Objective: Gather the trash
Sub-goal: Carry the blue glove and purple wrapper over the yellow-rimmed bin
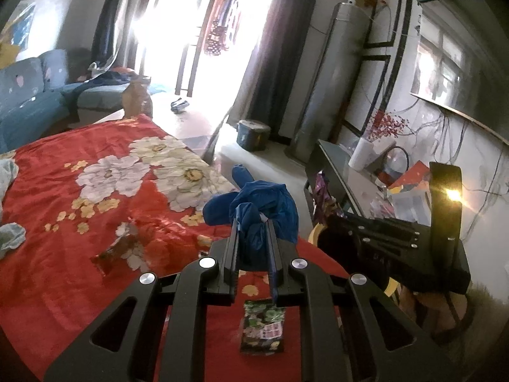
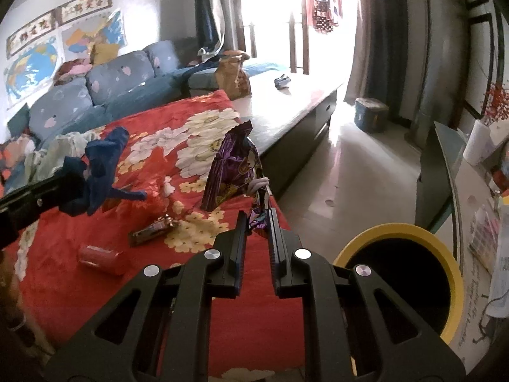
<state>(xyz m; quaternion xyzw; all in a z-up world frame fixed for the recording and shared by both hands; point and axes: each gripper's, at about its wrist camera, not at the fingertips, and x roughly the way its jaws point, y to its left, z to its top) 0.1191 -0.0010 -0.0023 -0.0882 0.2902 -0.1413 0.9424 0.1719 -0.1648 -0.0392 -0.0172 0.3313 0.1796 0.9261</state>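
Right wrist view shows the right gripper (image 2: 258, 219) pinching a purple snack bag (image 2: 232, 168), lifted just left of the yellow-rimmed bin (image 2: 397, 232). The left gripper (image 1: 253, 222) is clamped on a crumpled blue plastic bag (image 1: 264, 210). Nothing looks binned yet; a brown wrapper (image 2: 154, 229), pink can (image 2: 101, 258) and green packet (image 1: 263, 326) lie on the red blanket (image 1: 63, 191).

A red floral blanket (image 2: 152, 172) is covering the table (image 2: 286, 108). A brown wrapper (image 2: 152, 229) and pink can (image 2: 101, 258) are lying left of the right hand-held gripper (image 2: 258, 219); a green packet (image 1: 264, 328) is lying beneath the left hand-held gripper (image 1: 253, 226).
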